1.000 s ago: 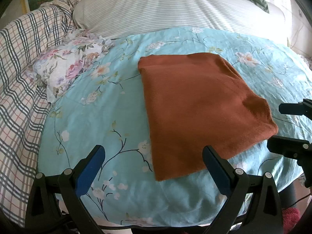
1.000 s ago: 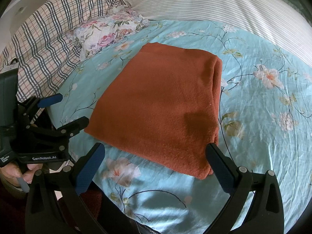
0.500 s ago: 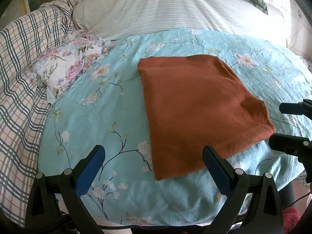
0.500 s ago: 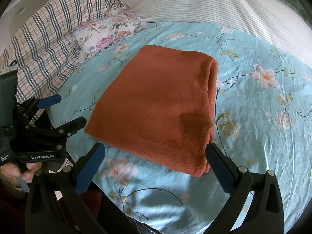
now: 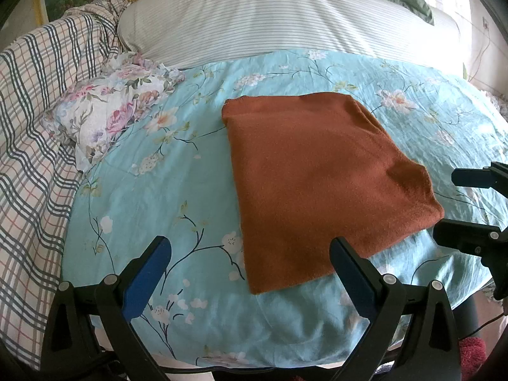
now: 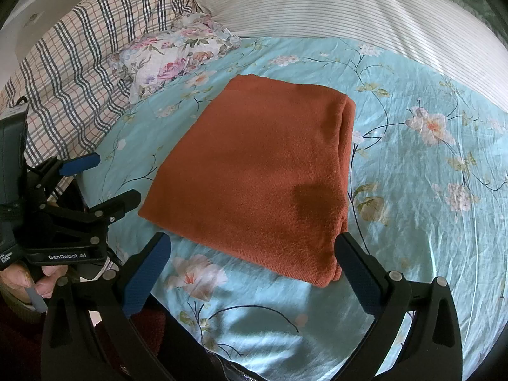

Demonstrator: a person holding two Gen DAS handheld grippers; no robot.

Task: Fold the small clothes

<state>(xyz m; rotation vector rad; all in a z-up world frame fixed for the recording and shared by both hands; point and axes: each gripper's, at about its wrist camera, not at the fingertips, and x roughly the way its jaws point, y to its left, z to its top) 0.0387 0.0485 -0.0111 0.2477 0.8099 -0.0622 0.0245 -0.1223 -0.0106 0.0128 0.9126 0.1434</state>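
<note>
A rust-orange garment (image 5: 317, 184) lies folded into a flat rectangle on the light blue floral sheet (image 5: 177, 190); it also shows in the right wrist view (image 6: 263, 171), with its thick folded edge on the right. My left gripper (image 5: 250, 266) is open and empty, held back above the garment's near left corner. My right gripper (image 6: 254, 263) is open and empty, just short of the garment's near edge. Each gripper shows in the other's view: the right gripper (image 5: 460, 203) at the right edge, the left gripper (image 6: 101, 181) at the left, apart from the cloth.
A small floral pillow (image 5: 108, 111) lies left of the garment. A plaid blanket (image 5: 35, 127) is bunched along the left side. A striped white pillow (image 5: 270, 12) lies behind. The bed's near edge (image 5: 254, 358) runs just under the grippers.
Both grippers have drawn slightly back from the garment, which now sits a little farther away in both views. The garment itself has not moved.
</note>
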